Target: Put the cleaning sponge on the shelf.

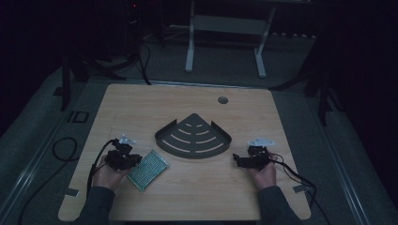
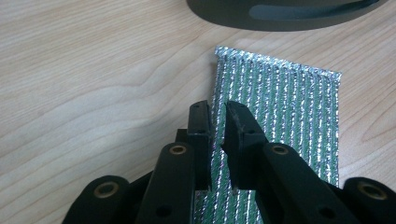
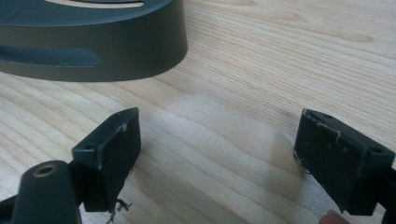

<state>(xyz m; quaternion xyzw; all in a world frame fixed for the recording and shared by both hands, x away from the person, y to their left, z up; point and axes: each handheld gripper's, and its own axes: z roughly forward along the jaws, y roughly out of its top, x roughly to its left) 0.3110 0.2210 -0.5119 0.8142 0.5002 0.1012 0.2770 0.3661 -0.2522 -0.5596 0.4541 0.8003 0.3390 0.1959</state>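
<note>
now left hand-held gripper (image 2: pixel 218 122) pinches green pad (image 2: pixel 289 112).

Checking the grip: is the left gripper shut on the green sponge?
Shut: the left gripper pinches the green sponge's edge.

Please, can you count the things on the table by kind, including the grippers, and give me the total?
Hand-held gripper: 2, the left hand-held gripper shut on the pad's edge, and the right hand-held gripper open over bare wood.
Dark corner shelf tray: 1
Green and silver ribbed pad: 1
Total: 4
</note>
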